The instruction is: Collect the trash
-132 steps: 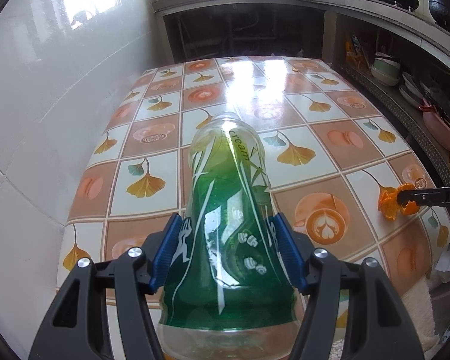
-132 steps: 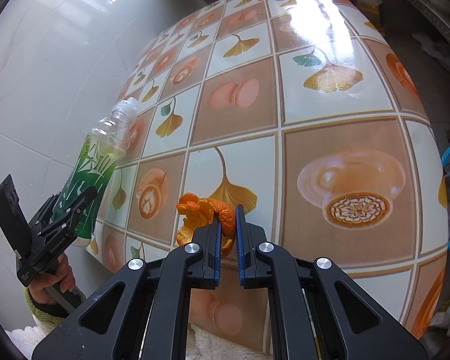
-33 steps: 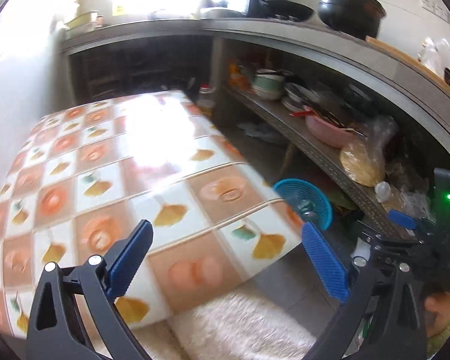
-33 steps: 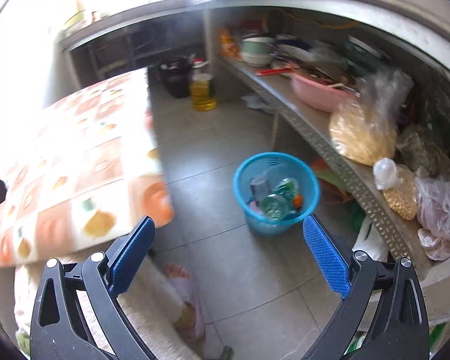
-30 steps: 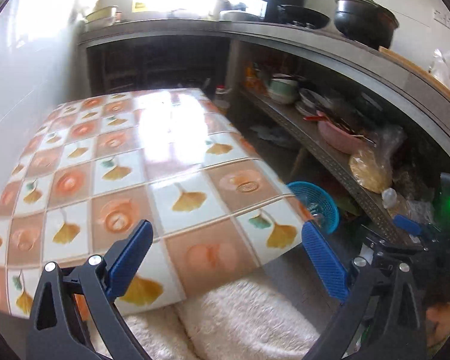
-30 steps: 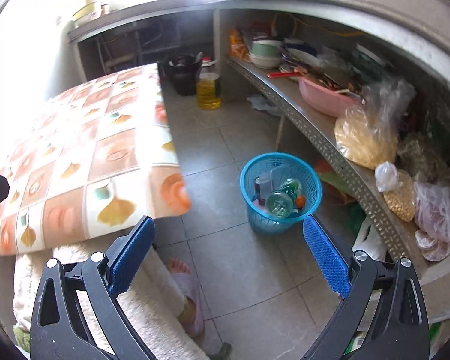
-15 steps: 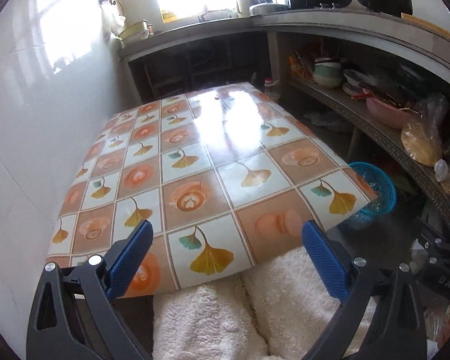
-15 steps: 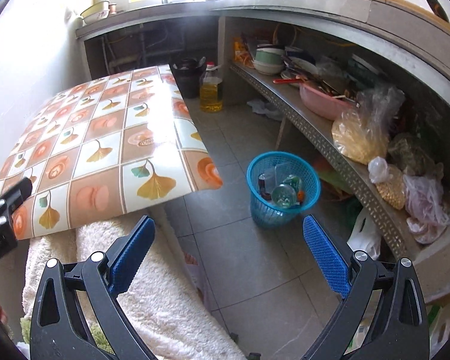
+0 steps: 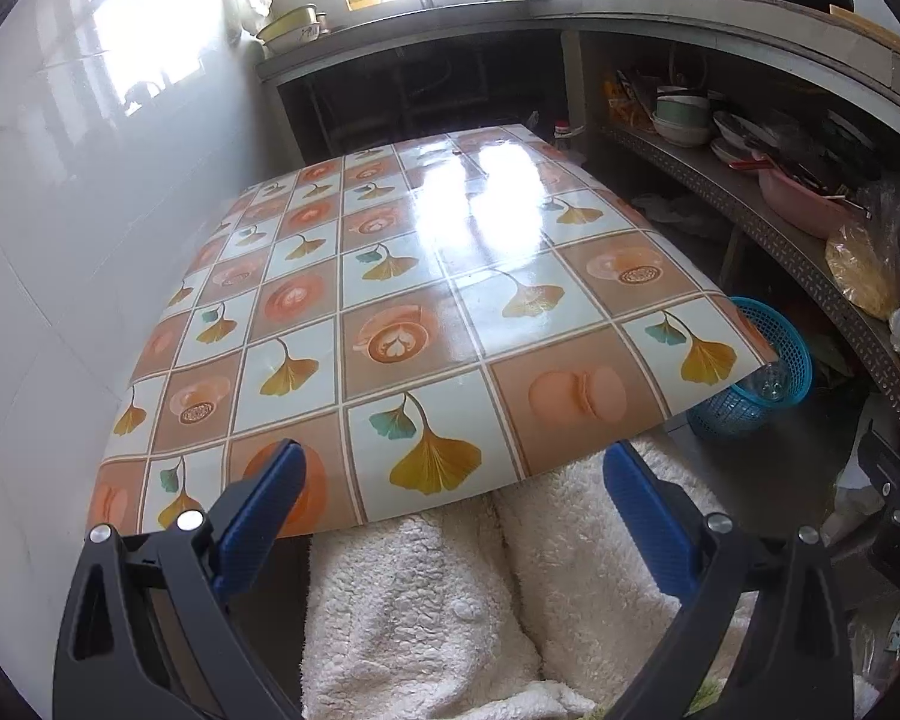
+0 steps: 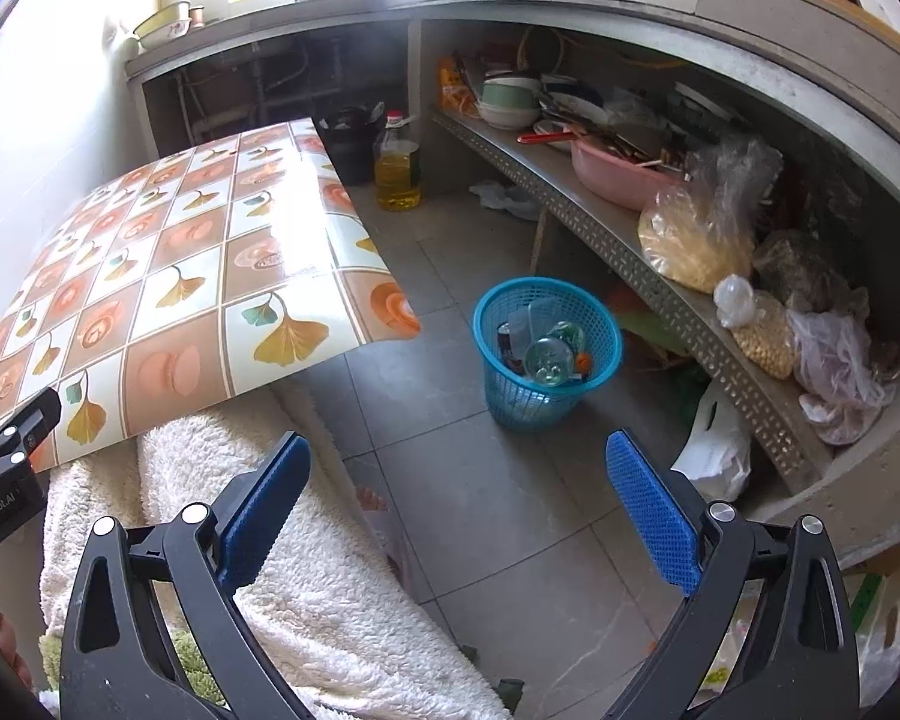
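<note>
On the grey tiled floor [image 10: 486, 480], between the table's right edge and the low shelf, stands the blue mesh basket [image 10: 600, 324], upright, with the trash inside it: a clear bottle [image 10: 549, 360] lying bottom-up toward the camera, a small orange scrap [image 10: 582, 362] just beside it, and a dark can or tube [image 10: 504, 342] against the left wall. From the left wrist view the basket [image 9: 789, 348] is half hidden behind the corner of the table [image 9: 426, 312], whose ginkgo-and-coffee patterned cloth shows no loose items on it.

Both claws are spread wide and hold nothing. The right gripper [image 10: 456, 504] hangs over the floor with the basket ahead of it, well apart. The left gripper [image 9: 456, 510] hovers above the person's lap, covered in white fleece [image 9: 450, 600], at the near table edge.

Around the basket: a white plastic bag [image 10: 711, 456] on the floor to its right, a perforated metal shelf [image 10: 630, 246] carrying a pink basin [image 10: 612, 171], stacked bowls [image 10: 507, 102] and bags of grain [image 10: 690, 240]. Farther back, an oil bottle [image 10: 397, 171] and a black bin [image 10: 351, 144] stand on the floor by the table's far corner. Nothing stands on the floor between the right gripper and the basket.
</note>
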`<state>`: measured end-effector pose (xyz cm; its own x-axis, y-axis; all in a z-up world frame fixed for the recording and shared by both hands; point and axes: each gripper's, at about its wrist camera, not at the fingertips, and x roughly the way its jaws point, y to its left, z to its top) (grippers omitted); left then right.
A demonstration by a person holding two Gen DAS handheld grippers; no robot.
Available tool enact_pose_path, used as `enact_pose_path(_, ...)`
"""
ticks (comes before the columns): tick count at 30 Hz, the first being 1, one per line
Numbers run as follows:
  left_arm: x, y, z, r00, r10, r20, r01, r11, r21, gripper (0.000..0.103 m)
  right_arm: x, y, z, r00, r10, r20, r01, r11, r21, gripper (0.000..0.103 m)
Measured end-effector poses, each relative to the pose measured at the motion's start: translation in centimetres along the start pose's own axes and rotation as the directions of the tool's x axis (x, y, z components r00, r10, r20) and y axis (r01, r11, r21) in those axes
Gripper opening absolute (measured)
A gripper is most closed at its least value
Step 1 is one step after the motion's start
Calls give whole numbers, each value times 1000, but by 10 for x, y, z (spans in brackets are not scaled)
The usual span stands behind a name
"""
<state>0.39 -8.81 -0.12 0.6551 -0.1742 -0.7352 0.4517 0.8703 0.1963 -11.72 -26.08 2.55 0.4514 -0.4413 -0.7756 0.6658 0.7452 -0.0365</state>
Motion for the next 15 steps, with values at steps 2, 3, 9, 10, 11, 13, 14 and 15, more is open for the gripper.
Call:
enact_pose_path(2,0,-1,0,1000,-1,-1,1,1000,2,97,0,-1,0,1000,-1,1,1,1000,2,95)
enact_pose_path(3,0,-1,0,1000,0,-2,0,1000,1,97,0,0,-1,1000,-3,1,3,1000,2,95)
enact_pose_path(9,1,-1,-1,1000,5,-14,-5,1000,1,97,-2,-1,-2,1000,-12,5,12,1000,3,95)
enact_pose_path(10,1,-1,-1,1000,6,-14,-6,1000,0,97,-3,-2,-2,1000,-15,6,15,1000,4,95)
enact_pose_path(11,1,-1,-1,1000,7,-13,-7,1000,1,97,-3,-2,-2,1000,-17,6,17,1000,5,95)
enact_pose_path(13,1,0,-1,1000,10,-12,-10,1000,0,97,-3,-2,-2,1000,-20,5,20,1000,7,95)
enact_pose_path(14,1,0,-1,1000,10,-12,-10,1000,1,97,-3,-3,-2,1000,-21,5,21,1000,9,95)
enact_pose_path(15,1,0,-1,1000,10,-12,-10,1000,1,97,-3,-3,-2,1000,-21,4,21,1000,10,95)
